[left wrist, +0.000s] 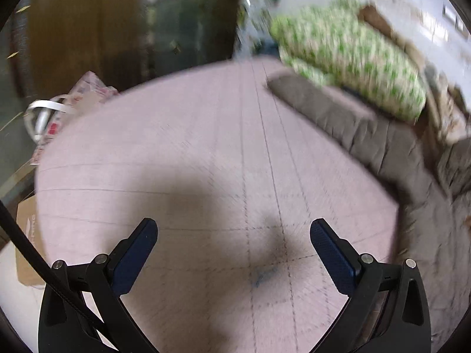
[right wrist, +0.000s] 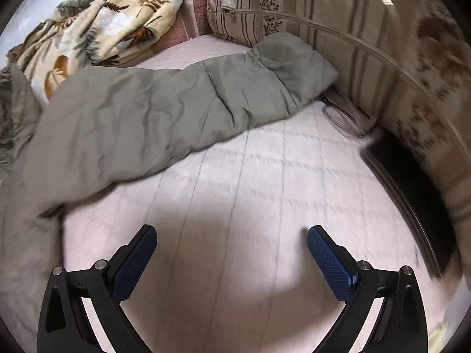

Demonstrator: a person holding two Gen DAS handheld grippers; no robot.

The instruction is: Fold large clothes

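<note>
- The grey-green padded coat lies spread on the pink checked bedsheet, one sleeve stretched toward the striped pillow; no fold shows yet, so I judge the task barely begun.
- The right gripper hangs over bare sheet just short of the coat, jaws wide apart, holding nothing.
- The left gripper is likewise wide open and empty, with the coat beyond it to the right.
- Left to do: seize the sleeves, bring them inward, then fold the body.
- The coat's body runs off the frame edge in both views; motion blur smears the green-patterned cushion behind the coat.
</note>
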